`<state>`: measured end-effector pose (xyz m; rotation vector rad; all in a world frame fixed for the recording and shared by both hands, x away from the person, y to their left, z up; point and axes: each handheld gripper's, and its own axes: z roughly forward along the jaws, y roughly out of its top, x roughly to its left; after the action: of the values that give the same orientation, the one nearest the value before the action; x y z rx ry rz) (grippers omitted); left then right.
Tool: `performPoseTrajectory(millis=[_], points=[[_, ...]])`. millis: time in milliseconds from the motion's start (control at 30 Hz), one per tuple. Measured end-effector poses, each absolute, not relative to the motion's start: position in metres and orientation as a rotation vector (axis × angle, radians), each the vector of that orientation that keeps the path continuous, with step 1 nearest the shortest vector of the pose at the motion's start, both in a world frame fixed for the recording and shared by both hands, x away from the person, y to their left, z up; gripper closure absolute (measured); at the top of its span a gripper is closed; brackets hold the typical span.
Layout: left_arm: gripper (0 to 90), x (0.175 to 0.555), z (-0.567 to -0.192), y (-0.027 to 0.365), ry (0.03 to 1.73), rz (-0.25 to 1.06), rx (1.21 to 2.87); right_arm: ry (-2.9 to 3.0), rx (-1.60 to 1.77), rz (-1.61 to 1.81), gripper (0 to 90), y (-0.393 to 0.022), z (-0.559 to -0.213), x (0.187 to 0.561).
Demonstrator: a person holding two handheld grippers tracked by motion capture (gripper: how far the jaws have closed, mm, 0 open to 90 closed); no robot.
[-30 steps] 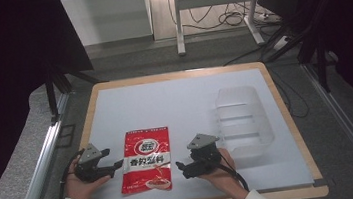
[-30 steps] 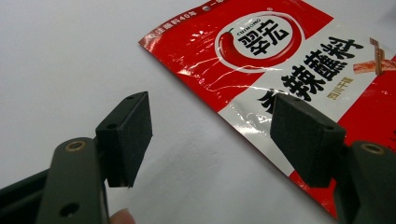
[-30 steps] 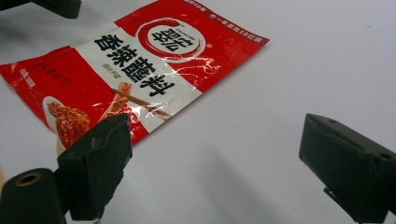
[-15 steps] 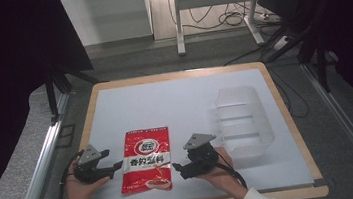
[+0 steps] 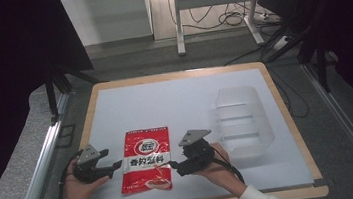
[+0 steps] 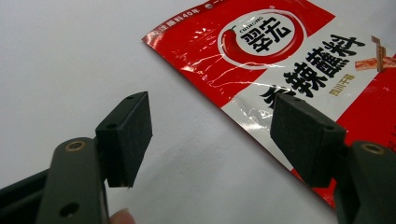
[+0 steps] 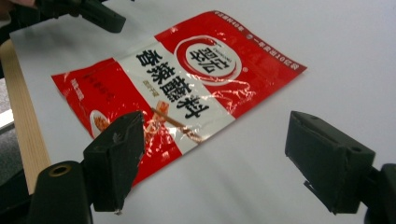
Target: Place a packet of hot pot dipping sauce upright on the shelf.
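Sachet: red and white seasoning sachet (image 5: 145, 159) with black lettering lies flat on the white table top (image 5: 165, 106), near the front edge and left of centre, between the two grippers.
Left gripper: left gripper (image 5: 114, 165) is just beside the sachet's left edge, its jaws spread wide with nothing between them; in the left gripper view the sachet (image 6: 299, 60) lies ahead and partly behind the right-hand jaw.
Right gripper: right gripper (image 5: 173, 164) sits by the sachet's right edge, jaws likewise wide apart and empty; in the right gripper view the sachet (image 7: 177, 79) lies ahead, its near corner behind one jaw.
Clear tray: clear plastic tray (image 5: 243, 122) with ribbed compartments stands to the right, well apart from the sachet, close behind the right hand (image 5: 217, 168).
Table rim: a wooden border (image 5: 176, 75) frames the white top.
Surroundings: cables (image 5: 228, 19) lie on the floor beyond the table.
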<state>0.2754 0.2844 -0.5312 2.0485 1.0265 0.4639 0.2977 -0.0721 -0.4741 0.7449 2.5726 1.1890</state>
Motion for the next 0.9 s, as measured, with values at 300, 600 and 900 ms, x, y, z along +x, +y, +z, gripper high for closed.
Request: performPoseTrajectory(millis=[300,600,900], points=[[29.2,0.274,-0.53,0.288,1.037,0.466,2.025,2.626,0.759,1.159,22.3,-0.055,-0.46,0.324],[29.2,0.274,-0.53,0.289,1.031,0.459,2.027,2.705,0.807,1.096,24.5,-0.043,-0.453,0.368],[29.2,0.274,-0.531,0.287,1.028,0.458,2.035,2.824,0.879,1.033,24.5,-0.032,-0.458,0.413]])
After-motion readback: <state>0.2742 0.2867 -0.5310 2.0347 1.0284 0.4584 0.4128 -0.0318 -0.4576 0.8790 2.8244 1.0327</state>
